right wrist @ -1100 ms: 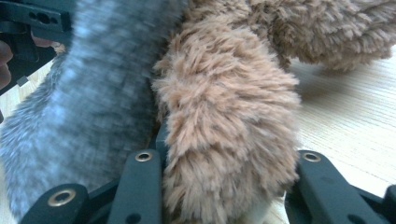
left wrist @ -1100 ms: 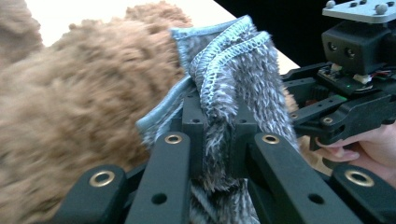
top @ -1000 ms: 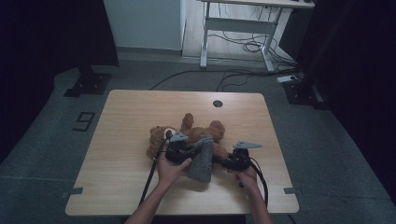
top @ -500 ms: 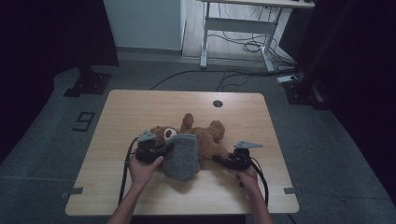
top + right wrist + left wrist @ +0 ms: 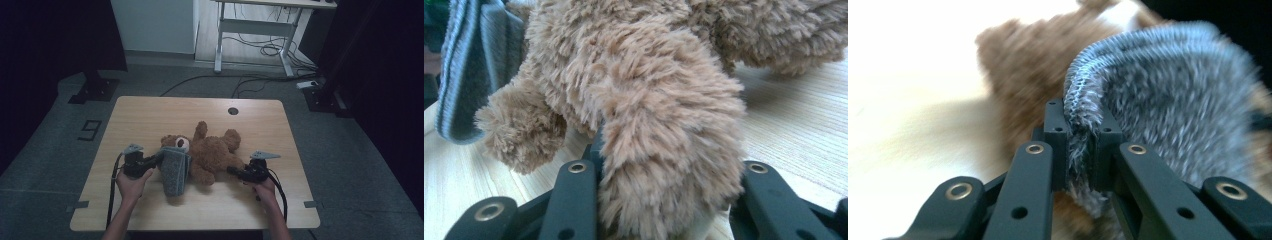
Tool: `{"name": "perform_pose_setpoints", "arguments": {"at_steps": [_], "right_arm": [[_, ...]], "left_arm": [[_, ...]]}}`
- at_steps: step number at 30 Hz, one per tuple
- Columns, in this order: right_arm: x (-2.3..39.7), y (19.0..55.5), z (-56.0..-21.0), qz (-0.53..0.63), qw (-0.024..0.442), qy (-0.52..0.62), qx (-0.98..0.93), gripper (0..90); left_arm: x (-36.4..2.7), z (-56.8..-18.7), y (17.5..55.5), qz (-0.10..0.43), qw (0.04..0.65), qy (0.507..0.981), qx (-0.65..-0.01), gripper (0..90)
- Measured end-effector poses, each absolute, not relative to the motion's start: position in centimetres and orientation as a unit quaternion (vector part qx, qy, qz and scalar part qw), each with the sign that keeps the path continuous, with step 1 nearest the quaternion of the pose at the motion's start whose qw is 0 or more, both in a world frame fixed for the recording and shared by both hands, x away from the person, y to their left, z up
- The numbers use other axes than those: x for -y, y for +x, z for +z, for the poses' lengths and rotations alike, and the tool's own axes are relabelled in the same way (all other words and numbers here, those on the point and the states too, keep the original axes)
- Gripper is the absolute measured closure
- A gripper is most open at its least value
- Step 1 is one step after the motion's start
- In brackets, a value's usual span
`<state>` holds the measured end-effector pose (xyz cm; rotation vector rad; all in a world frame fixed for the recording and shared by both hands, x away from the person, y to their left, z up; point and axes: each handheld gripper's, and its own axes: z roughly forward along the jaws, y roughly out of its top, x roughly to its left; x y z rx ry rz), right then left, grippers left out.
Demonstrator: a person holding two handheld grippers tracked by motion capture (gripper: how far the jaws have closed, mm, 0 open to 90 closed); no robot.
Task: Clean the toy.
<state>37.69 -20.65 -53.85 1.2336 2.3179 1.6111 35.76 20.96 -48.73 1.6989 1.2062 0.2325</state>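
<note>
At 9 o'clock of the teddy bear [image 5: 212, 155], the left hand-held gripper [image 5: 152, 161] is pinching the hem of a grey knit garment [image 5: 174, 170], its ribbed edge showing in the left gripper view [image 5: 1083, 100]. The bear is lying mid-counter [image 5: 150, 112]. At 3 o'clock, the right hand-held gripper [image 5: 235, 171] is clamping a bear leg [image 5: 669, 150]. Bare wood is lying open toward 12 o'clock.
</note>
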Motion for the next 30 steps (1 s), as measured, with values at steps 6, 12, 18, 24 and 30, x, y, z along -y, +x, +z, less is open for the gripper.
{"name": "perform_pose_setpoints", "arguments": {"at_steps": [6, 12, 18, 24, 30], "right_arm": [[20.6, 37.7, -54.0, 0.526, 0.033, 0.404, -0.748, 60.3], [20.6, 37.7, -54.0, 0.526, 0.034, 0.404, -0.748, 59.7], [20.7, 37.8, -54.1, 0.528, 0.031, 0.405, -0.746, 59.8], [20.7, 37.7, -54.1, 0.524, 0.031, 0.406, -0.748, 59.8], [20.7, 37.8, -54.1, 0.523, 0.029, 0.404, -0.750, 59.7]], "left_arm": [[-16.1, -45.8, 37.1, 0.105, 0.503, 0.728, -0.454, 81.1], [-10.4, -44.2, 39.5, 0.099, 0.494, 0.752, -0.425, 81.1], [-6.6, -45.0, 40.8, 0.084, 0.484, 0.762, -0.423, 81.2], [-7.5, -46.1, 41.6, 0.094, 0.455, 0.765, -0.446, 80.9], [-11.4, -46.0, 41.3, 0.113, 0.450, 0.750, -0.472, 81.9]]}}
